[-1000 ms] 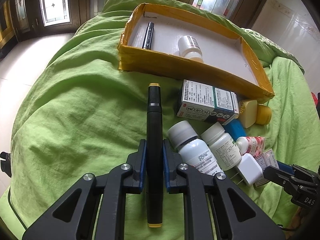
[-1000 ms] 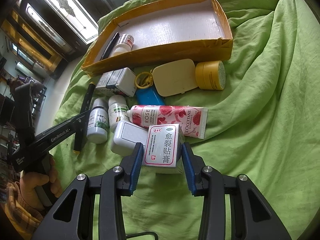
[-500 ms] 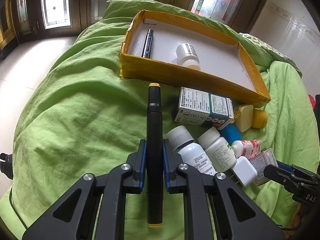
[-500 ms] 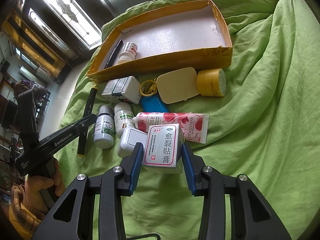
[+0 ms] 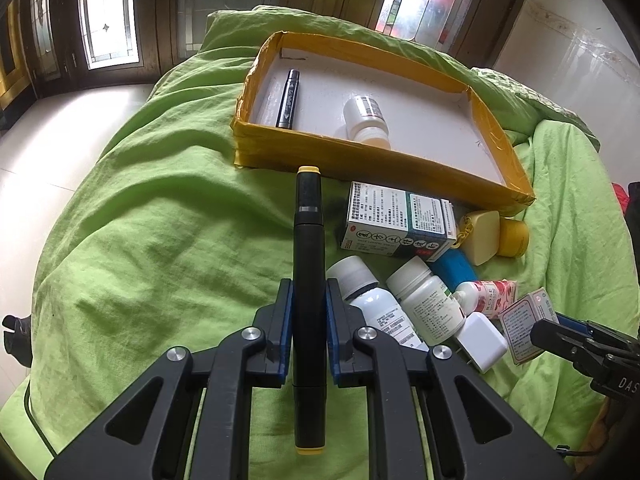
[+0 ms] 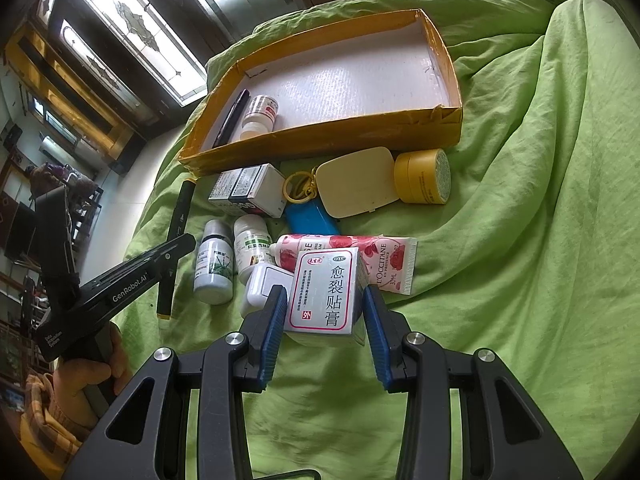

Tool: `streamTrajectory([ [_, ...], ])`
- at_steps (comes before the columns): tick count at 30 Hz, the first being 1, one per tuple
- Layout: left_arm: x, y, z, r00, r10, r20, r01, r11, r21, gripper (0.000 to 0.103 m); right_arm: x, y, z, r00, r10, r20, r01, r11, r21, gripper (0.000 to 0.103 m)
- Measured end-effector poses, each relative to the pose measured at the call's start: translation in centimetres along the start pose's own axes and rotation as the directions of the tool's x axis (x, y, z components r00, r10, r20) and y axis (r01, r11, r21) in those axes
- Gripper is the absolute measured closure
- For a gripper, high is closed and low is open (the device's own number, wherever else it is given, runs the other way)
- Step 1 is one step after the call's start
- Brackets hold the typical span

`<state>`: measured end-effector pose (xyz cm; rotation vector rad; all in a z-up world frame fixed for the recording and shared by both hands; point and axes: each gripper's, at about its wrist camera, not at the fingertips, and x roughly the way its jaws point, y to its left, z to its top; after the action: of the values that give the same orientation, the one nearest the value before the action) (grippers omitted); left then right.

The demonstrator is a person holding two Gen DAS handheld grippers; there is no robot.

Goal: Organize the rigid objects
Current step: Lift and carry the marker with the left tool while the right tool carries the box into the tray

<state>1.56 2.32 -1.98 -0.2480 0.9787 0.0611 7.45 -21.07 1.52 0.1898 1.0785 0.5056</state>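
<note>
The left gripper [image 5: 308,300] has its blue-padded jaws clamped on a long black marker pen with yellow end caps [image 5: 308,240], which runs lengthwise between the fingers and points toward the shallow cardboard tray with yellow-taped walls and a white floor [image 5: 400,172] lying on the crumpled green bedsheet [image 5: 160,240]. Inside that tray lie a second black marker [image 5: 289,98] along the left wall and a small white plastic bottle [image 5: 366,120] on its side. The right gripper [image 6: 325,308] has its jaws pressed on the sides of a small white carton with a pink border and Chinese lettering [image 6: 326,292], held narrowly apart by the carton's width. Just beyond the carton, outside the tray, sit a rose-printed hand cream tube [image 6: 352,256], a white plug adapter [image 6: 266,284], two white pill bottles [image 6: 214,264], a white and green medicine box [image 6: 250,188], a cream compact case [image 6: 358,182], a blue object [image 6: 310,220] and a yellow round jar [image 6: 424,176]. A hand [image 6: 90,372] grips the left gripper's handle.
</note>
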Motion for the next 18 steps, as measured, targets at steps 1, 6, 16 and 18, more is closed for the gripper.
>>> streamTrajectory([
  [1,-0.1,0.0,0.0,1.0,0.0,0.003,0.0,1.0,0.001,0.091,0.0,0.0,0.0,1.0,0.001,0.001,-0.001,1.0,0.0,0.068],
  [6,-0.6,0.3,0.3,1.0,-0.012,0.015,0.012,1.0,-0.014,0.091,-0.3,0.1,0.0,1.0,0.004,0.008,-0.004,1.0,0.0,0.068],
  [16,-2.0,0.5,1.8,0.997,-0.052,0.051,0.054,0.998,-0.026,0.091,-1.0,0.1,0.6,0.999,0.026,0.028,-0.026,1.0,0.004,0.068],
  [18,-2.1,0.5,2.3,0.997,-0.058,0.052,0.06,0.998,-0.028,0.091,-1.2,0.2,0.8,0.999,0.035,0.03,-0.035,0.999,0.003,0.068],
])
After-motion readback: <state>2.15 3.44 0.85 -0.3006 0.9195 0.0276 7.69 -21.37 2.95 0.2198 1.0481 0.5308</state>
